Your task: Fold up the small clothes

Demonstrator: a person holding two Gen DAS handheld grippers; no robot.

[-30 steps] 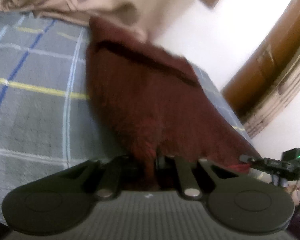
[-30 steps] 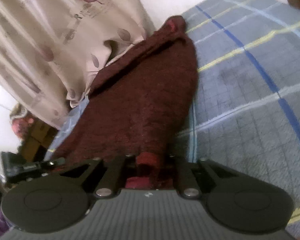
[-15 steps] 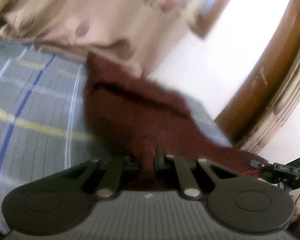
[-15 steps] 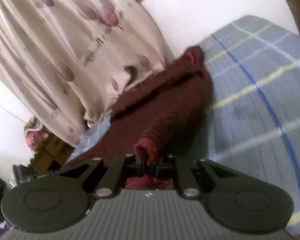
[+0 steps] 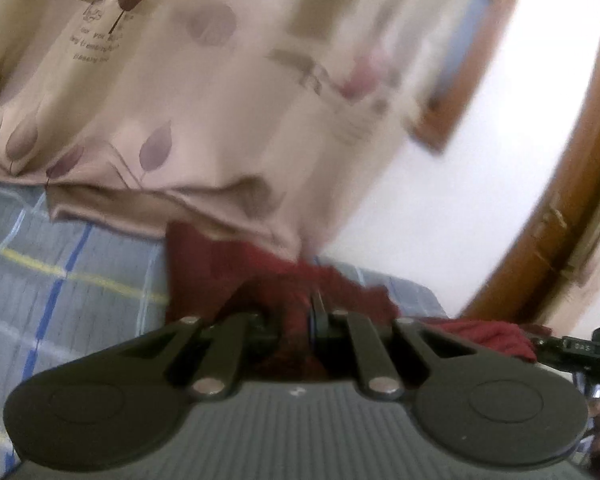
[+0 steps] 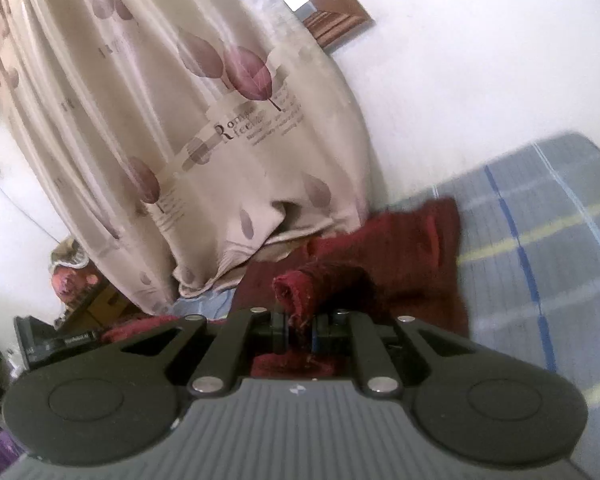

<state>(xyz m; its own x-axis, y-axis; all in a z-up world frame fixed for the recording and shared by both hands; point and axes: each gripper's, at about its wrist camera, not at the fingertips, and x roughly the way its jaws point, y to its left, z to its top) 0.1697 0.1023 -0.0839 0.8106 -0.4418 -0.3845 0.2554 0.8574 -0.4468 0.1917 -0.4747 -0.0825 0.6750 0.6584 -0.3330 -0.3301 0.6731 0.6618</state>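
A dark red knitted garment (image 5: 260, 276) lies on the grey checked bed cover (image 5: 60, 300), its far end under the curtain hem. My left gripper (image 5: 300, 320) is shut on the garment's near edge and holds it lifted. In the right wrist view my right gripper (image 6: 300, 328) is shut on another part of the same garment (image 6: 404, 256), with a rolled red hem sticking up between the jaws. The other gripper shows at the edge of each view, holding the cloth: the right one in the left wrist view (image 5: 580, 348), the left one in the right wrist view (image 6: 48, 344).
A beige curtain with leaf print (image 5: 180, 100) (image 6: 180, 120) hangs over the far side of the bed. A white wall (image 6: 480, 80) and a brown wooden door frame (image 5: 572, 200) stand behind. Cluttered items (image 6: 72, 272) sit off the bed edge.
Both grippers have risen and tilted upward with the garment's near edge, carrying it toward the far end. The garment looks shorter, and more curtain and wall show.
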